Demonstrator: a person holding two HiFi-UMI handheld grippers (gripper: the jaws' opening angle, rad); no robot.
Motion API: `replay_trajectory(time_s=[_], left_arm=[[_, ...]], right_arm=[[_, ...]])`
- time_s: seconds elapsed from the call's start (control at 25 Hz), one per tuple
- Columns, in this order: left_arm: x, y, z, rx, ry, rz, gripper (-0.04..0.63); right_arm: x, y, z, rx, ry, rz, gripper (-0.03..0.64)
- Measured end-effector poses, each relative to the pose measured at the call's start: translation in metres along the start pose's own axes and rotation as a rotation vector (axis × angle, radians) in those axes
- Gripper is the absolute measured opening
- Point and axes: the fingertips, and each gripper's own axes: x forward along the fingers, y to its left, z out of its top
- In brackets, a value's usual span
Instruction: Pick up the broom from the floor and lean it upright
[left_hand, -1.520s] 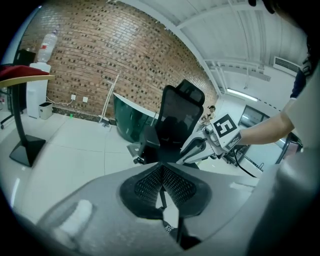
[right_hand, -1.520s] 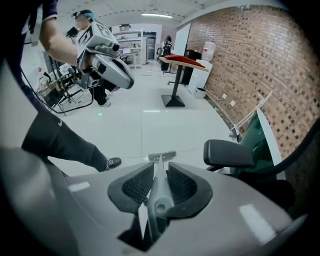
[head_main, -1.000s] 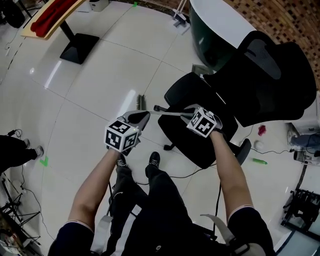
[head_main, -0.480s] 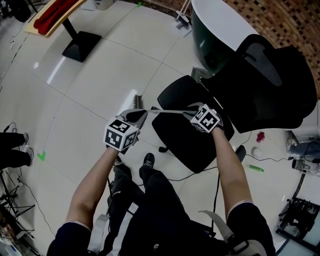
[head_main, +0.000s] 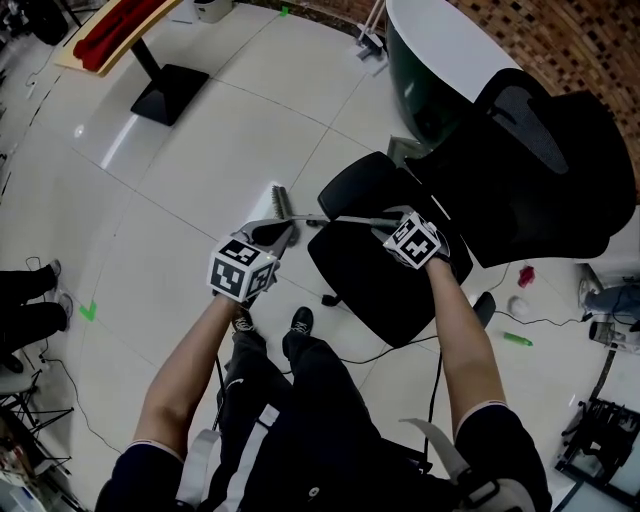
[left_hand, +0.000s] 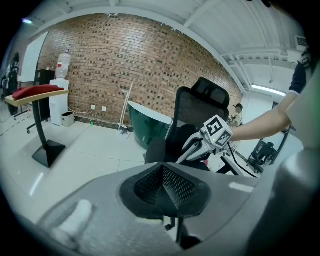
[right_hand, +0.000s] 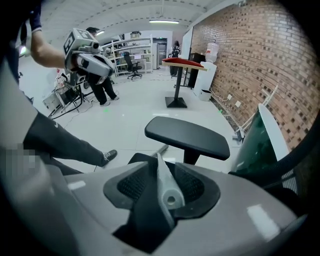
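Showing overhead only: broom (head_main: 281, 203) bristles, seemingly

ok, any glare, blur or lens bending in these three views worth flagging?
Head view: strong fisheye, tile joints bow, a glare streak on the floor. Left gripper view: black corners, brick wall bulges, left gripper soft up close. Right gripper view: same rounding, blown-out ceiling light, broom handle sharp between the opening jaws of the right gripper.
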Motion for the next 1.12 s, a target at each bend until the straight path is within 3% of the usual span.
replay_trajectory(time_s=[0.08, 0.12, 0.48, 0.64, 0.84, 0.96, 1.12], left_arm=[[-0.002, 0.001, -0.001, -0.001, 0.002, 0.001, 0.000], [-0.003, 0.000, -0.001, 0.002, 0.003, -0.003, 0.000], [-0.013, -0.003, -0.006, 0.022, 0.010, -0.041, 0.000], [-0.023, -0.003, 0.007, 0.038, -0.014, -0.051, 0.000], [-0.047, -0.014, 0.044, 0.079, -0.093, -0.083, 0.000], [-0.064, -0.026, 0.069, 0.113, -0.145, -0.109, 0.000], [-0.084, -0.040, 0.097, 0.149, -0.209, -0.139, 0.000]], right_arm=[[-0.003, 0.000, -0.001, 0.029, -0.005, 0.000, 0.227], [-0.005, -0.001, -0.002, 0.043, -0.009, -0.007, 0.237], [-0.038, -0.023, 0.005, 0.161, -0.093, -0.183, 0.269], [-0.075, -0.029, 0.026, 0.213, -0.196, -0.293, 0.268], [-0.139, -0.006, 0.074, 0.351, -0.457, -0.419, 0.175], [-0.167, 0.017, 0.102, 0.454, -0.610, -0.447, 0.127], [-0.189, 0.044, 0.141, 0.510, -0.741, -0.466, 0.052]])
